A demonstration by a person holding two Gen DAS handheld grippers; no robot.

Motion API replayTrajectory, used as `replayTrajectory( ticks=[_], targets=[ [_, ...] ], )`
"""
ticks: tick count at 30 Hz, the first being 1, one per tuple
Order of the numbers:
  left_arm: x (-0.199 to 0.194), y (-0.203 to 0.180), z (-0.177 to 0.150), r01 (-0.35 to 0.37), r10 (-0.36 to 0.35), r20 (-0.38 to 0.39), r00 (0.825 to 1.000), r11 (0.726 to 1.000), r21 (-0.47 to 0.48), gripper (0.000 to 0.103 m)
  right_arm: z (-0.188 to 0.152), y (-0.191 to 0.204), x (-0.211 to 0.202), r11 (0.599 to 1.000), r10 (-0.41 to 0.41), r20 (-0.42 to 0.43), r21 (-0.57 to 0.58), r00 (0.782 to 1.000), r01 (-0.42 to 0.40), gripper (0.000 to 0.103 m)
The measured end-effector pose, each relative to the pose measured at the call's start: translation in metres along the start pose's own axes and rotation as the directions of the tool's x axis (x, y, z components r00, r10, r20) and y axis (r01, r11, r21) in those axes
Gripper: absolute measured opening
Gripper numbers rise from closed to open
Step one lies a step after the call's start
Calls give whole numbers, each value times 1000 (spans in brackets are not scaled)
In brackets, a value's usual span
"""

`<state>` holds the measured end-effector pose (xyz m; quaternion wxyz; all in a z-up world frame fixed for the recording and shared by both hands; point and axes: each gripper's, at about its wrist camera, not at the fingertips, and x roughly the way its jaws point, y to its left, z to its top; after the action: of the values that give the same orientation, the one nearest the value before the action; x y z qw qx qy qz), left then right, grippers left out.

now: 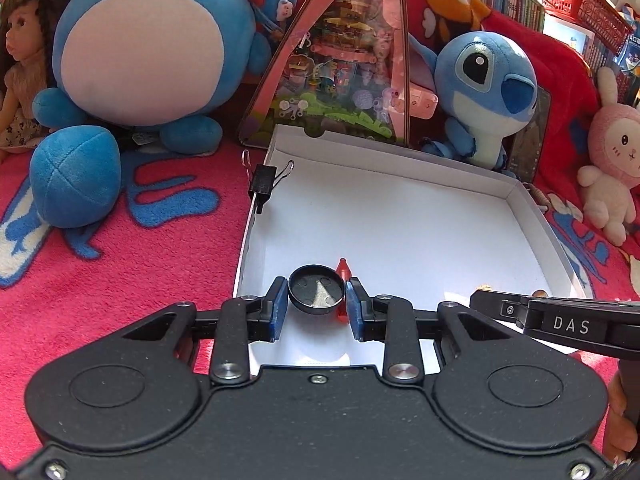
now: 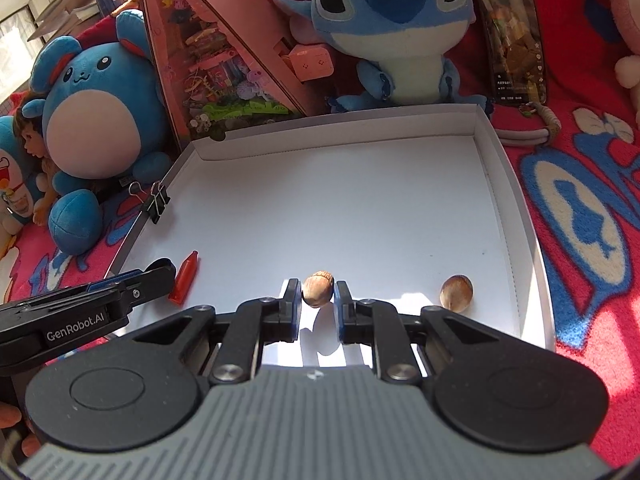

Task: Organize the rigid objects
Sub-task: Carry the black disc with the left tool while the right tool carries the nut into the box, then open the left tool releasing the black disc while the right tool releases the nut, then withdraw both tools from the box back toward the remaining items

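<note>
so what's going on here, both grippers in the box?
A person is sorting small items in a white box. The left gripper is closed on a round black cap; a red bottle-shaped piece lies right beside it. The right gripper pinches a brown shell; a second shell sits on the box floor to its right. A black binder clip grips the box's left wall.

Left gripper (image 1: 317,300): blue pads clamped on a round piece, low. Right gripper (image 2: 318,300): pads pinching a small piece, alongside.

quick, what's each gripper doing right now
Left gripper: shut on the black round cap.
Right gripper: shut on a brown shell.
</note>
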<state>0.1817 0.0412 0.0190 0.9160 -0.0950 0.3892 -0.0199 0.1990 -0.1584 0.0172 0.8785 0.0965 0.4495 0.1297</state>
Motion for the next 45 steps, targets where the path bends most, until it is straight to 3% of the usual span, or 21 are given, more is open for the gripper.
replayTrajectory(
  ticks=[9, 12, 13, 14, 19, 28, 45],
  targets=[
    [0, -3, -3, -5, 5, 6, 1000, 1000, 19, 30, 0, 0, 2, 1000, 0, 5, 7, 1000, 0, 22],
    [-5, -5, -4, -6, 6, 5, 1000, 1000, 28, 30, -2, -2, 0, 1000, 7, 12, 19, 1000, -7, 31],
    [-8, -5, -4, -1, 1, 12, 1000, 999, 35, 34, -2, -3, -1, 1000, 8, 14, 21, 1000, -8, 46],
    [-12, -6, -5, 1, -2, 20, 1000, 999, 41, 37, -3, -3, -3, 1000, 11, 19, 20, 1000, -12, 48],
    [-32, -9, -8, 5, -8, 59, 998, 998, 58, 54, -6, -4, -14, 1000, 14, 46, -4, 999, -14, 56],
    [-67, -16, -29, 10, -23, 112, 993, 993, 117, 73, -28, 1, -48, 995, 35, 120, -100, 992, -23, 76],
    [-95, -20, -62, 42, -56, 99, 994, 989, 143, 80, -65, -13, -95, 987, 32, 218, -162, 975, 3, 94]
  ],
)
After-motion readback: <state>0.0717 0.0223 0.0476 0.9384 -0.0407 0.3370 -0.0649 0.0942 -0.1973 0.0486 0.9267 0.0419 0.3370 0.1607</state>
